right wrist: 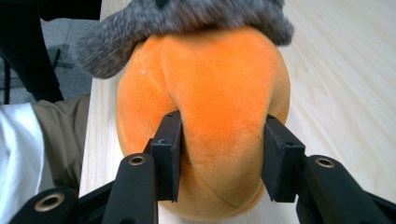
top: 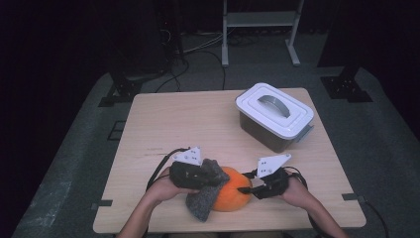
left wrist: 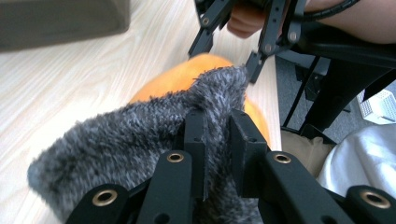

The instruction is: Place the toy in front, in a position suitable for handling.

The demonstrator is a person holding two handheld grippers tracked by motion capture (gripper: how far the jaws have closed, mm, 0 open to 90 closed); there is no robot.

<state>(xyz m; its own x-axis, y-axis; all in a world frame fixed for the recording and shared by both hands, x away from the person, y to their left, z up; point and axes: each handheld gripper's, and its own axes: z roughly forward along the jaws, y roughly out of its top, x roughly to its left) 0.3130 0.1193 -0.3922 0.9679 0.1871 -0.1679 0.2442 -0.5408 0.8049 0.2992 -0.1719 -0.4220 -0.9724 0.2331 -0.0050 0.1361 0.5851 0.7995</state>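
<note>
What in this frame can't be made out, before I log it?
- Box contents: high view, the white lid covers them.
- Orange plush ball, top: right gripper view, grey fuzzy cloth drapes over it.
- Ball's underside: right gripper view, cut off by the bottom edge between the right tongs.
- Cloth's lower end: left gripper view, behind the left tongs.

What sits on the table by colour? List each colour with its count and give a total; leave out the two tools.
Orange: 1, the plush pumpkin
Grey: 1, the fuzzy cloth draped on the pumpkin
White-lidded: 1, the storage box with a grey handle
Total: 3
</note>
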